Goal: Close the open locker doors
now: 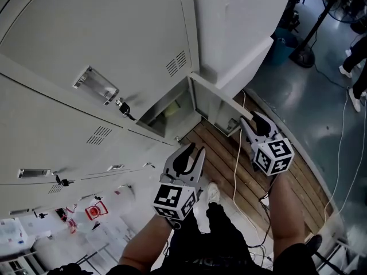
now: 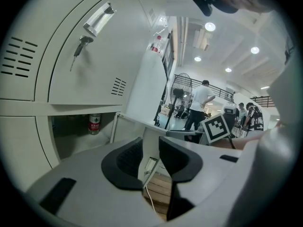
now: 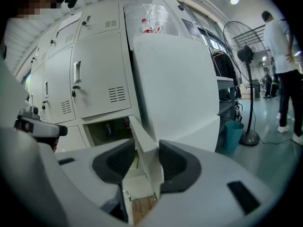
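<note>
1. Grey-white sheet metal fills most of your view: a bank of lockers (image 1: pixel 114 39) with vented doors, and keys (image 1: pixel 123 107) hanging in one lock.
2. The open locker door (image 1: pixel 215 105) is at the bottom row. It swings out from its compartment (image 1: pixel 169 110) over the floor, roughly at right angles to the locker fronts.
3. Your right gripper (image 1: pixel 250 121) is at that door's free edge. Its jaws are spread wide with the edge standing between them, and I see no firm pinch. That placement looks chosen so the far edge gives you the most leverage for the swing.
4. Your left gripper (image 1: pixel 194 153) hangs lower and nearer your body, well apart from the door. Its jaws are parted by a narrow gap with nothing in it, so it seems to be only waiting.
5. A bottle (image 2: pixel 94 124) stands inside the compartment, set back from the opening, so it should not block the door.
6. Under the door lie wooden planks (image 1: pixel 221 159), with a white cable (image 1: pixel 236 171) trailing across them. Beyond is smooth grey floor (image 1: pixel 309 107).
7. A standing fan (image 1: pixel 304 53) and a few people are farther off in the room.
</note>
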Action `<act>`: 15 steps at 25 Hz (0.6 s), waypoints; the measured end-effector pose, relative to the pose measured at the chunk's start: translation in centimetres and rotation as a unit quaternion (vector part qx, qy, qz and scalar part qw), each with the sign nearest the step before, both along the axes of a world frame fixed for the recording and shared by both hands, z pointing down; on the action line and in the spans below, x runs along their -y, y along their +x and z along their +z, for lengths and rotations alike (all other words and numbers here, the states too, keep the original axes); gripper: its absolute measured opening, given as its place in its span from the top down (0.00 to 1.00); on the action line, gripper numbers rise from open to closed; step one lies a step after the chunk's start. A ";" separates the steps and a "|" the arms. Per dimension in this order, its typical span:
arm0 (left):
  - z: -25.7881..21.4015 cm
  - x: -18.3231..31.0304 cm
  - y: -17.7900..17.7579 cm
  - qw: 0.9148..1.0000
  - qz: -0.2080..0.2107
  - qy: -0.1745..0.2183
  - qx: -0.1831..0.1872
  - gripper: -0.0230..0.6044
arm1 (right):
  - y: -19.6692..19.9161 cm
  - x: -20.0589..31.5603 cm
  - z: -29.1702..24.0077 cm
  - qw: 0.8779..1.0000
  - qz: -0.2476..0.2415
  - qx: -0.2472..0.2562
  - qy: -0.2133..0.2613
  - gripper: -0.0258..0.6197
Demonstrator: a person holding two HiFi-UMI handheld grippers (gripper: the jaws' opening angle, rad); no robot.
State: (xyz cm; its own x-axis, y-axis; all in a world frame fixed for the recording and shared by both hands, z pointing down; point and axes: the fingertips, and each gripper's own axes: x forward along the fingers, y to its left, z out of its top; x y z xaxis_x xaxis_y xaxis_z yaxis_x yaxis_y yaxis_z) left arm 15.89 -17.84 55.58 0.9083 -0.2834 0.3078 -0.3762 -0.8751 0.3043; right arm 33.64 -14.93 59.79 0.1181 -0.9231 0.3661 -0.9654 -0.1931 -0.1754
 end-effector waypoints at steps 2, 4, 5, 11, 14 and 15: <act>0.3 -0.1 -0.2 1.000 -0.002 -0.002 0.001 0.79 | -0.4 -0.2 0.0 1.000 -0.004 0.001 0.003 0.74; 0.5 -0.2 -0.3 1.000 -0.004 -0.004 0.001 0.79 | -1.0 -0.3 0.0 1.000 -0.010 0.004 0.004 0.77; 0.6 -0.3 -0.3 1.000 -0.005 -0.005 0.002 0.79 | -1.4 -0.3 0.0 1.000 -0.014 0.006 0.004 0.77; 1.1 -0.7 -0.4 1.000 -0.011 -0.011 0.002 0.78 | -4.6 -0.5 0.0 0.998 -0.054 0.023 0.004 0.79; 1.4 -0.9 -0.5 1.000 -0.014 -0.014 0.004 0.78 | -6.3 -0.4 -0.1 0.997 -0.077 0.027 0.003 0.79; 1.6 -1.0 -0.5 1.000 -0.015 -0.015 0.005 0.78 | -6.8 -0.4 -0.1 0.996 -0.083 0.029 0.002 0.79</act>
State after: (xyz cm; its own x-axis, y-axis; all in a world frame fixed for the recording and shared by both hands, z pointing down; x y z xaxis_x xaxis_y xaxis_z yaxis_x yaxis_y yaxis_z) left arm 15.38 -16.83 57.15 0.8962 -0.3009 0.3261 -0.4053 -0.8543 0.3256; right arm 26.88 -14.58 59.72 -0.0577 -0.9297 0.3638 -0.9723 -0.0305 -0.2319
